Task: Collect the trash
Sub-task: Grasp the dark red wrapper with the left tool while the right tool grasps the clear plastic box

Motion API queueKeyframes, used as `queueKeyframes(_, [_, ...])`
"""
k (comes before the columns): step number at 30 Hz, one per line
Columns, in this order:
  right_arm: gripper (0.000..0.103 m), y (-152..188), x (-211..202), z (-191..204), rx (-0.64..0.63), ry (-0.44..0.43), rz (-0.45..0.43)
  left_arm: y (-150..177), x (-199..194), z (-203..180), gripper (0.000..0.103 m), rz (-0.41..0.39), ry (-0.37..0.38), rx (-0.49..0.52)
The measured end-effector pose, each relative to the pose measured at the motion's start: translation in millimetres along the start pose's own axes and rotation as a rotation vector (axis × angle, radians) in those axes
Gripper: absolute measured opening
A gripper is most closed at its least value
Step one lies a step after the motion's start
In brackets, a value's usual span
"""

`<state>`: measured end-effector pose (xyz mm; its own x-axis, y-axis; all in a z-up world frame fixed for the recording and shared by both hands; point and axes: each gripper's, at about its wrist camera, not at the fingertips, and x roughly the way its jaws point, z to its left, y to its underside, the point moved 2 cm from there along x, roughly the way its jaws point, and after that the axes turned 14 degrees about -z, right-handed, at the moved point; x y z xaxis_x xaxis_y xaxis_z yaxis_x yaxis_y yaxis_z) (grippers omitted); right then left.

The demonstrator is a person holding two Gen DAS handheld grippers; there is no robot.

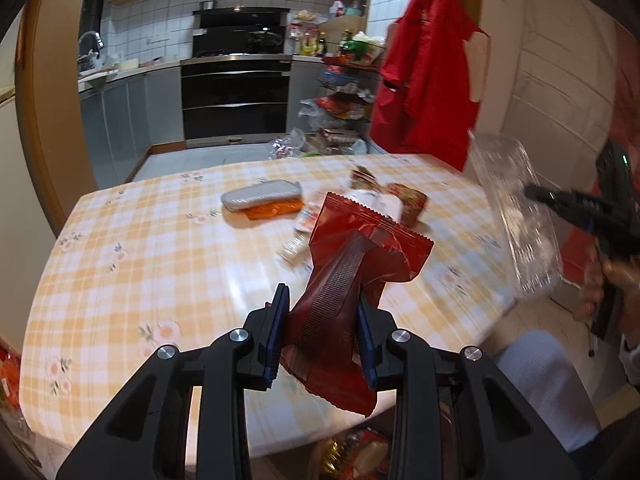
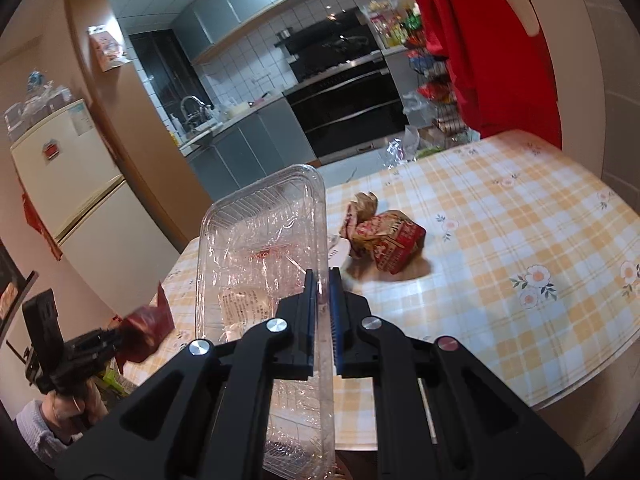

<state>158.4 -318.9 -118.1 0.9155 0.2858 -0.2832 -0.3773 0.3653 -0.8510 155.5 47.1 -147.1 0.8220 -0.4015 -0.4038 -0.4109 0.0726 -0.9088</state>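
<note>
Pointing away from left gripper (image 1: 323, 334), red wrapper (image 1: 360, 264) lengthwise.

A dark red foil wrapper (image 1: 360, 256) with a crimped, zigzag-cut end is crumpled and twisted, standing up above the near edge of the table, clear of the cloth. To its right a clear plastic clamshell tray (image 2: 264, 256), ribbed and empty but for a paper label on its side, is raised on edge above the table's near side. Farther off on the checked cloth lies a crushed red-and-tan paper carton (image 2: 382, 240), tipped over near the middle. To the left of it rests a flat silver-grey packet (image 1: 262, 196) lying on an orange wrapper (image 1: 274, 212), with small pale scraps (image 1: 298, 246) just beside them.
</note>
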Motion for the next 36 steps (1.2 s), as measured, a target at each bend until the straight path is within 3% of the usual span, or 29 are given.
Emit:
queueKeyframes(7, [0.010, 2.3, -25.5, 21.2, -0.027, -0.035, -0.026, 42.6, -25.4, -35.3, 0.031, 0.048, 0.057, 0.000])
queueKeyframes(15, [0.010, 3.5, -41.2, 35.9, -0.041, -0.063, -0.043, 82.8, -27.6, -65.0, 0.031, 0.145, 0.102, 0.032])
queueKeyframes(20, [0.010, 4.5, -44.9, 38.0, -0.046, -0.069, -0.040, 97.9, -24.1, -73.6, 0.046, 0.182, 0.151, 0.006])
queueKeyframes(22, [0.010, 4.9, -45.3, 38.2, -0.048, -0.068, -0.038, 99.1, -25.4, -78.7, 0.065, 0.181, 0.167, 0.011])
queueKeyframes(24, [0.010, 6.2, -44.2, 38.3, -0.051, -0.068, -0.033, 97.1, -27.2, -80.3, 0.072, 0.169, 0.162, 0.011])
queueKeyframes(28, [0.010, 13.0, -43.4, 41.6, -0.062, -0.074, -0.015, 81.9, -34.0, -71.1, 0.091, 0.120, 0.108, -0.057])
queueKeyframes(31, [0.010, 21.6, -40.1, 49.1, -0.076, -0.087, 0.010, 65.6, -44.4, -55.5, 0.097, 0.054, 0.028, -0.131])
queueKeyframes(36, [0.010, 39.5, -35.5, 69.2, -0.112, -0.121, 0.056, 43.3, -69.4, -28.0, 0.097, -0.055, -0.107, -0.225])
